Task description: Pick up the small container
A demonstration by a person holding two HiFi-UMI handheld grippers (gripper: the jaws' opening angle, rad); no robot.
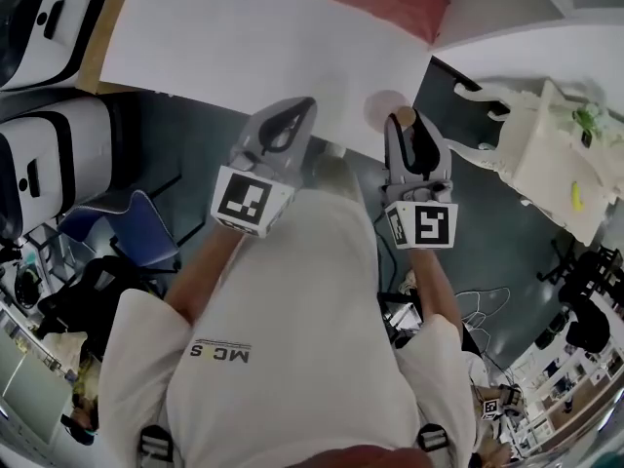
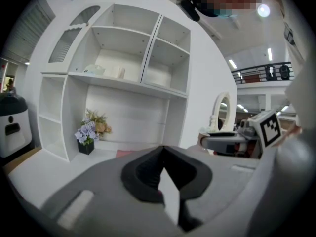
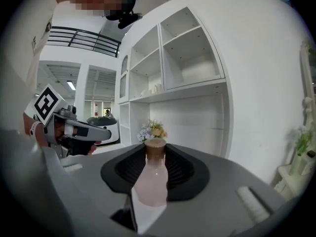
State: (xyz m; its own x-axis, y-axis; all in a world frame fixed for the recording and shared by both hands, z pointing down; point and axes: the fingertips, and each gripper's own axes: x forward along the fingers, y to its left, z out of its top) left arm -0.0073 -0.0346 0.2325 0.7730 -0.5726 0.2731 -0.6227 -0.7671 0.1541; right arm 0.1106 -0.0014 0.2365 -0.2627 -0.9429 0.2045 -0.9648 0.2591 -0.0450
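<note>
"Well, what has the right gripper [image 3: 154, 145] got?"

"The small container [image 3: 149, 184]: a smooth, pale pink bottle with a narrow neck and a brown cap [image 3: 154, 149]. It is clamped between ribbed black pads [image 3: 182, 169] set in a matte grey shell."

"And the left gripper [image 2: 162, 147]?"

"Its jaws meet at the tips with nothing between them. They have the same ribbed black lining."

"And behind?"

"A white shelf unit [image 2: 118, 78] with boxy compartments. At its foot stand lilac flowers [image 2: 89, 130] in a dark, square pot."
</note>
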